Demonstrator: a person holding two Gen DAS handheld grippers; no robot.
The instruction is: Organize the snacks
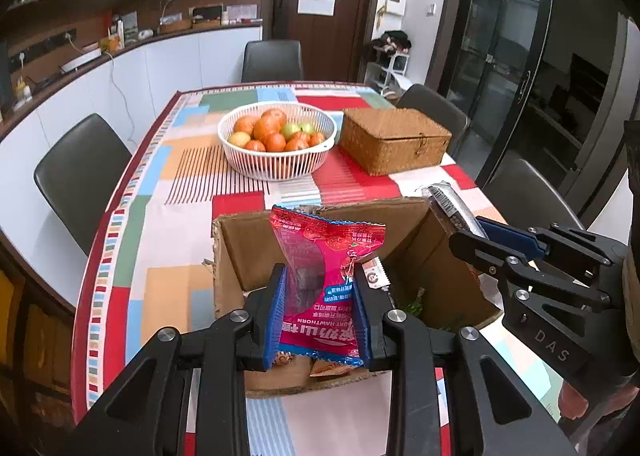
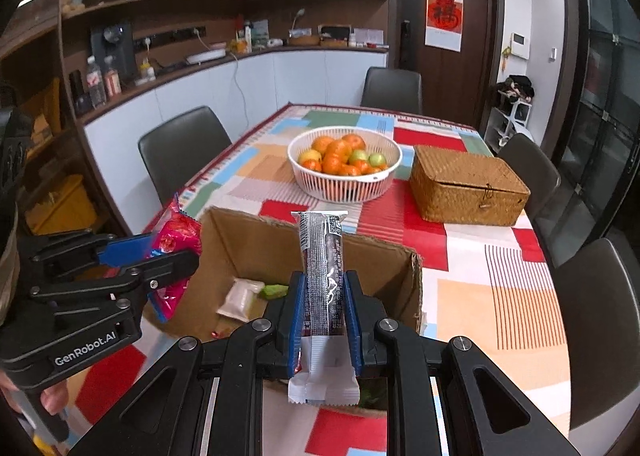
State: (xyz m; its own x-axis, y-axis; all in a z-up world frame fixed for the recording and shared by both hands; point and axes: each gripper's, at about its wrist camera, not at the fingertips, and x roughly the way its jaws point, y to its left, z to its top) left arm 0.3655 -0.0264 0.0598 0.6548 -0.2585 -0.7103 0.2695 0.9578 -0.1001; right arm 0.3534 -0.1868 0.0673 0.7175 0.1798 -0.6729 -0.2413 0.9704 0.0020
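My left gripper (image 1: 320, 276) is shut on a red-pink hawthorn snack packet (image 1: 324, 256) and holds it over the open cardboard box (image 1: 230, 252). My right gripper (image 2: 323, 284) is shut on a long silver and dark snack bar (image 2: 322, 276), held upright over the same box (image 2: 248, 236). In the left wrist view the right gripper (image 1: 466, 234) holds the bar (image 1: 452, 203) over the box's right wall. In the right wrist view the left gripper (image 2: 176, 252) with the pink packet (image 2: 176, 236) sits at the box's left wall. A white packet (image 2: 240, 298) and a green one (image 2: 275, 290) lie inside the box.
A white basket of oranges and green fruit (image 1: 277, 139) (image 2: 344, 163) stands mid-table, a closed wicker box (image 1: 394, 139) (image 2: 466, 187) to its right. The table has a colourful patchwork cloth (image 1: 168, 215). Dark chairs (image 1: 80, 175) (image 2: 600, 316) stand around it.
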